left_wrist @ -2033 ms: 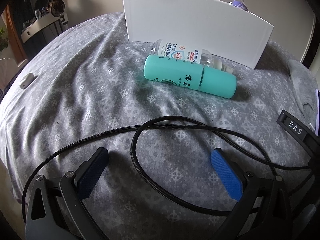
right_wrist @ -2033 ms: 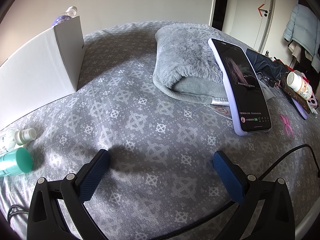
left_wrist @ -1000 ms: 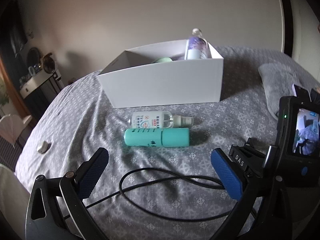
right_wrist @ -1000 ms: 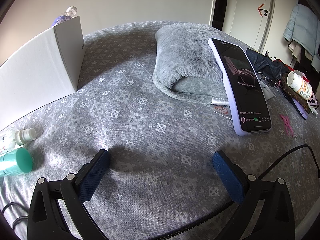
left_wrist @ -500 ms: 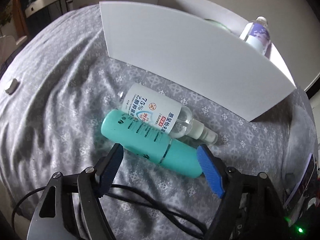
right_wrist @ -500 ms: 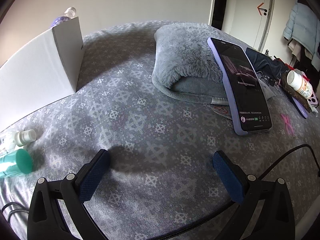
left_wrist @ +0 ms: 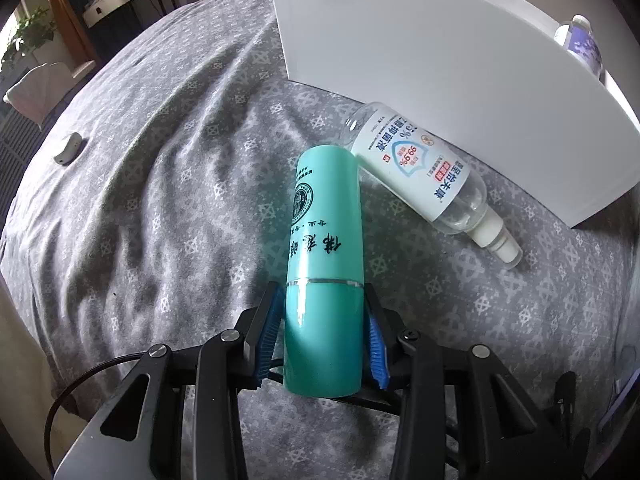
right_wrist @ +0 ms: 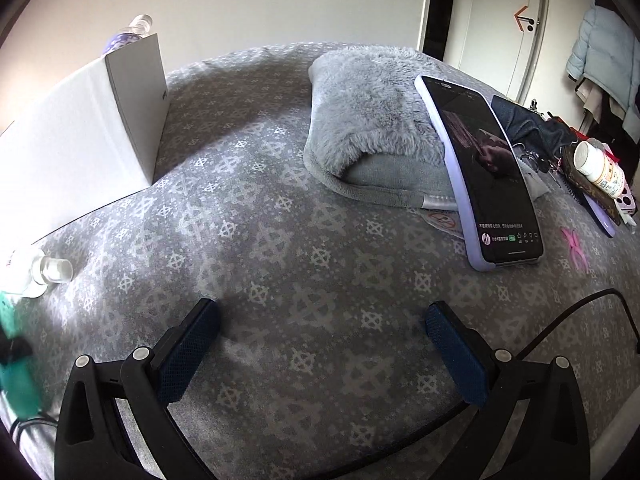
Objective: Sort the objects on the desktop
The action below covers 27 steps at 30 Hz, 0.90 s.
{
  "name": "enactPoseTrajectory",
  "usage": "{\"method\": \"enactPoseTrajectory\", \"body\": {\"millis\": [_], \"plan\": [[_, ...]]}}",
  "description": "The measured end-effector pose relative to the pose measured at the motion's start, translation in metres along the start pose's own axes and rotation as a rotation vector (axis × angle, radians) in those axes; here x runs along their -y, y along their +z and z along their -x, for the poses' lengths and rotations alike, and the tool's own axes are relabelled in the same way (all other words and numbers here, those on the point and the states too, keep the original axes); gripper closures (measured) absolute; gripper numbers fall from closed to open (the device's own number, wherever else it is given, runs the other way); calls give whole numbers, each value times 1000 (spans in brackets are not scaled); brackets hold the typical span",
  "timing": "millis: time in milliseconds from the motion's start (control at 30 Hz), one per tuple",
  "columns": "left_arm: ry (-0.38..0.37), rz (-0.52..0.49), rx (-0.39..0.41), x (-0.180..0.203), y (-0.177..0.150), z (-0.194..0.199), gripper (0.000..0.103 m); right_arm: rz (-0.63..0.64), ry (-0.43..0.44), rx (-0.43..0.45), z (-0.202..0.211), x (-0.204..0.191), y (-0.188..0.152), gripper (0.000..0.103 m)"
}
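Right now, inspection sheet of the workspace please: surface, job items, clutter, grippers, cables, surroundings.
Surface: grey patterned bedspread, creased.
Job's things: teal bottle lying down; clear spray bottle touching its far end; white box behind, with a purple-labelled bottle inside.
Clutter: phone leaning on a grey fluffy pillow; pill bottle; pink clip; small grey object.
Grippers: left gripper closing, pads on the teal bottle's cap end; right gripper open, empty.
Cables: black cable beside the right gripper.
Surroundings: door, hanging jacket.
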<state>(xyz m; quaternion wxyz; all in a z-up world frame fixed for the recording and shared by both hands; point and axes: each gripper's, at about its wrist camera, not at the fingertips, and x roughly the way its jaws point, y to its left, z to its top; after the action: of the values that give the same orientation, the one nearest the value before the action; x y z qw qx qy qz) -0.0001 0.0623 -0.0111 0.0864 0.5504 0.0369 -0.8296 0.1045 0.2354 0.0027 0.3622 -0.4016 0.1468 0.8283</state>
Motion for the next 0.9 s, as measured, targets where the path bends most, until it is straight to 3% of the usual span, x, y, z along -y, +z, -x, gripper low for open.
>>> {"method": "enactPoseTrajectory", "body": {"millis": [233, 300, 500, 700, 833, 867, 900], "plan": [[-21, 21, 6, -6, 17, -6, 65, 0, 0, 0, 0, 0, 0, 0], [-29, 28, 16, -7, 19, -5, 68, 0, 0, 0, 0, 0, 0, 0], [33, -44, 48, -1, 8, 15, 70, 0, 0, 0, 0, 0, 0, 0], [50, -73, 161, -1, 10, 52, 70, 0, 0, 0, 0, -1, 0, 0], [0, -79, 296, -6, 26, 87, 71, 0, 1, 0, 0, -1, 0, 0], [-11, -87, 331, -2, 29, 99, 71, 0, 1, 0, 0, 1, 0, 0], [-21, -100, 369, 2, 36, 109, 80, 0, 1, 0, 0, -1, 0, 0]]}}
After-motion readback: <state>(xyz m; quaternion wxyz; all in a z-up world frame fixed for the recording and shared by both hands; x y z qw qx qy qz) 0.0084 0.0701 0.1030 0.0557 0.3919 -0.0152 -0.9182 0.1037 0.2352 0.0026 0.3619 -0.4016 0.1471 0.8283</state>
